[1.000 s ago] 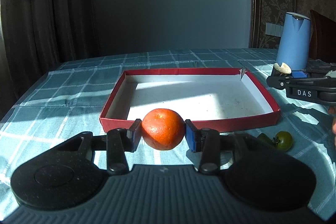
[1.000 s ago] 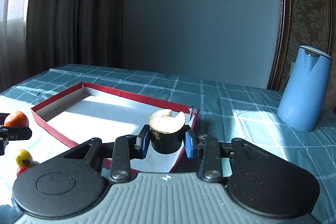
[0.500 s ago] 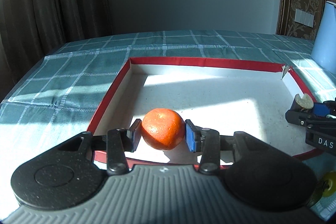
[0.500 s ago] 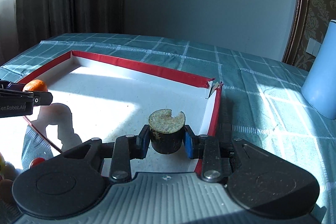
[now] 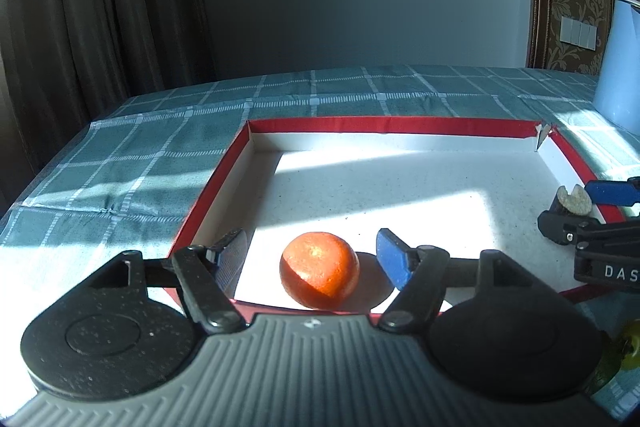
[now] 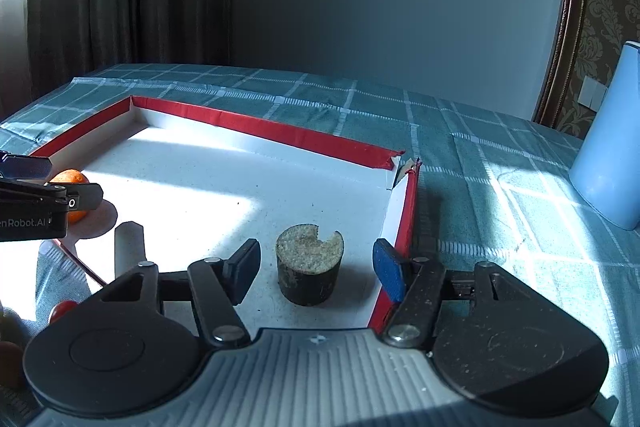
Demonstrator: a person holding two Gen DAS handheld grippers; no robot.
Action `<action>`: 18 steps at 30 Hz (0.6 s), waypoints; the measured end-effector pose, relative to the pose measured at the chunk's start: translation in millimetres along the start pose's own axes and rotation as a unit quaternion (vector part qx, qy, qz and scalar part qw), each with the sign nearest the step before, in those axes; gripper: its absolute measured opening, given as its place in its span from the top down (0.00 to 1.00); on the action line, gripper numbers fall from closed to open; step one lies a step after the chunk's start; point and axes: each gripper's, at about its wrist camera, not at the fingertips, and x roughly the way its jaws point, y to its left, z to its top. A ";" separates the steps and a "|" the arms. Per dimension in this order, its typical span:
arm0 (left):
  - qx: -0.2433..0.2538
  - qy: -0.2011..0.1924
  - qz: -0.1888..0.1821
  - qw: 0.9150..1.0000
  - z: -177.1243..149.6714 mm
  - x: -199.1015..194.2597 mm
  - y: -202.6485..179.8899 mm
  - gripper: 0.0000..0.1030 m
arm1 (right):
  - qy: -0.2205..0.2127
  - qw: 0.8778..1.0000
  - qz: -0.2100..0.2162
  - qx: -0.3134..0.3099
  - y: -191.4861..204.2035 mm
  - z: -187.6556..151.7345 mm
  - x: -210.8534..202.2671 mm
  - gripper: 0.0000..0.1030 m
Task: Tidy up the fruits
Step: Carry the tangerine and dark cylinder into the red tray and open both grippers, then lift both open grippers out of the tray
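An orange [image 5: 318, 269] rests on the white floor of the red-rimmed tray [image 5: 380, 126], near its front left corner. My left gripper [image 5: 311, 242] straddles it with its jaws opening, and a gap shows on both sides of the fruit. A dark-skinned fruit chunk [image 6: 310, 267] with a pale notched top stands on the tray [image 6: 260, 125] floor by the right wall. My right gripper [image 6: 316, 255] is around it, jaws opening and pads clear of it. Each gripper also shows in the other's view: the right gripper [image 5: 592, 215] beside the chunk [image 5: 574, 201], the left gripper [image 6: 52, 187] around the orange [image 6: 70, 179].
A light blue jug [image 6: 612, 155] stands on the checked teal tablecloth to the right of the tray. Small fruits lie outside the tray's front edge: a green one [image 5: 628, 347] and a red one [image 6: 62, 309]. Dark curtains hang behind the table on the left.
Both grippers came forward and down over the tray, then their jaws spread. The orange and the dark chunk were let go and now sit on the tray floor.
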 end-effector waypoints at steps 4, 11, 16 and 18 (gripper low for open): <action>0.002 -0.016 0.006 1.000 -1.1 -6.7 0.5 0.22 | -0.007 1.000 0.005 0.006 -1.5 -2.4 -1.2 0.36; -0.005 -0.042 0.022 0.999 -6.3 -24.4 8.2 0.12 | -0.025 1.000 0.009 0.010 -2.4 -7.9 -7.2 0.33; -0.022 -0.055 0.023 0.998 -17.4 -45.7 23.1 0.12 | -0.044 0.999 0.010 0.013 -2.8 -14.0 -17.5 0.31; -0.025 -0.058 0.027 0.998 -24.7 -55.1 29.3 0.12 | -0.049 0.999 0.008 0.014 -2.4 -15.1 -19.5 0.30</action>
